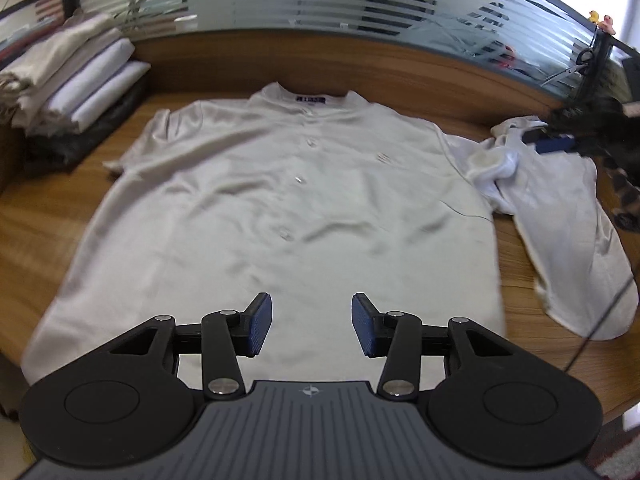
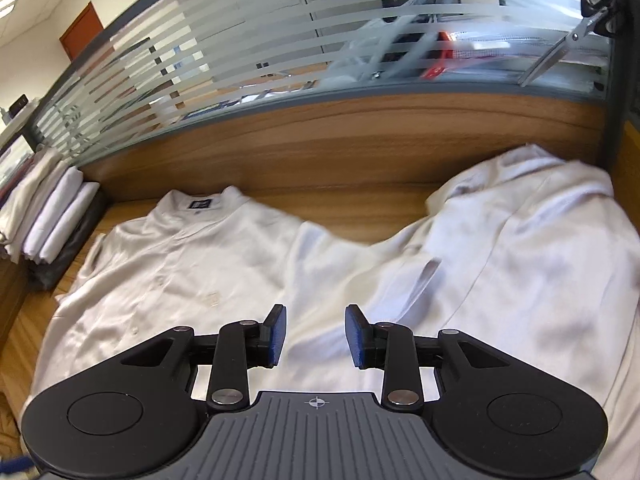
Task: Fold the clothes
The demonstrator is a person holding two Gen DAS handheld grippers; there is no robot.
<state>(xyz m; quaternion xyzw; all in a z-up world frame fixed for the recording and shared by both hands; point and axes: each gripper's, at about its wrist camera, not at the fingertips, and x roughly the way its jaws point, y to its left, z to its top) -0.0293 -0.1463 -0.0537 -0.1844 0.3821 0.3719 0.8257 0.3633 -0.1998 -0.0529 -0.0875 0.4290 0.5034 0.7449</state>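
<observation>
Cream button-up shirt [image 1: 280, 200] lies flat, front up, on wooden desk [image 1: 40, 216], collar w/ dark label toward the back panel, short sleeve spread at left. Left gripper [image 1: 312, 326] hovers over the shirt's lower hem area, blue pads apart w/ a wide gap — nothing held, fabric visible between them. Right gripper [image 2: 315, 336] also spread wide, empty, hanging above where the shirt's right side meets a second white garment [image 2: 520, 264], which is rumpled and piled at right, overlapping the shirt's right sleeve edge. In left wrist view the right gripper shows at far right edge, above that crumpled garment; contact can't be told, blurred. Stack of folded clothes [image 1: 68, 88] sits at back-left corner of desk, well apart from the shirt. Scissors [image 2: 568, 36] hang on the striped glass partition [image 2: 320, 40] at right.
</observation>
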